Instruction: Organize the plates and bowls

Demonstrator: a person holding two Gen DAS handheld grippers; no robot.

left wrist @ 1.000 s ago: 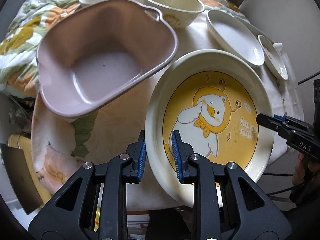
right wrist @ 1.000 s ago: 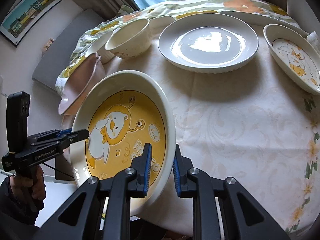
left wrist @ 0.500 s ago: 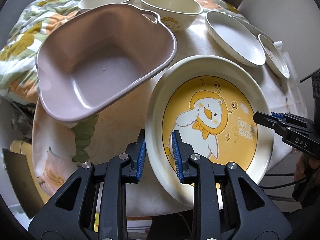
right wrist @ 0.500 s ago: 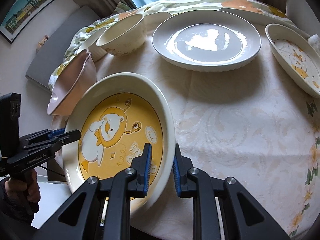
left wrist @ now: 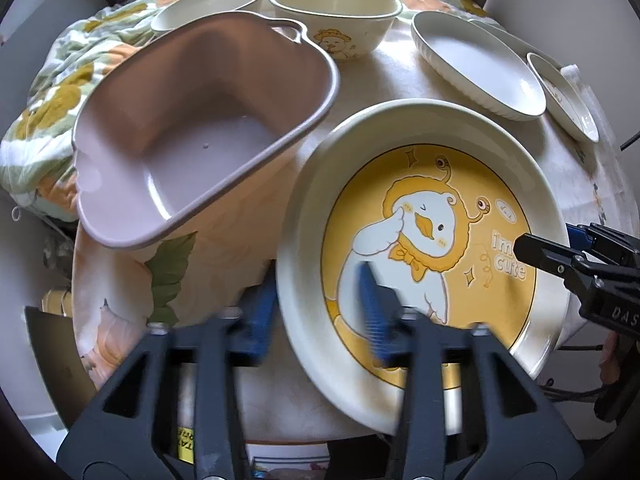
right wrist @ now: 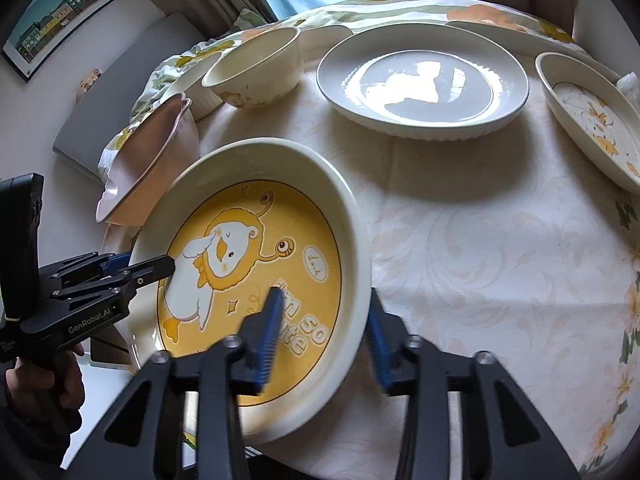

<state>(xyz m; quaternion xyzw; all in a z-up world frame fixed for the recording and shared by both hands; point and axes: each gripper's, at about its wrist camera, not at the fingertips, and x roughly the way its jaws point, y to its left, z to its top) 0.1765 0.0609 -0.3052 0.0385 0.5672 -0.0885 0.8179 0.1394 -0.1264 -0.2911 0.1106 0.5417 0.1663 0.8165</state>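
A cream plate with a yellow duck picture [left wrist: 420,220] [right wrist: 248,248] lies at the near edge of the table, its near rim reaching past the edge. My left gripper [left wrist: 316,312] straddles its left rim; the jaws are opening and the blue pads stand off the rim. My right gripper [right wrist: 322,328] straddles the right rim, jaws also opening, pads clear of it. Each gripper shows in the other's view: the right one [left wrist: 540,256] and the left one [right wrist: 152,268]. A pink square bowl [left wrist: 192,132] [right wrist: 148,168] sits tilted just left of the plate.
Farther back on the cloth-covered table [right wrist: 480,240] stand a cream bowl [left wrist: 336,12] [right wrist: 256,68], a shallow dish [left wrist: 208,4], a wide white plate [right wrist: 424,80] [left wrist: 476,64] and a small duck plate [right wrist: 592,120]. A hand [right wrist: 60,380] holds the left gripper.
Both grippers were shut on the duck plate's rim and now stand apart from it. The plate has sunk slightly toward the table.
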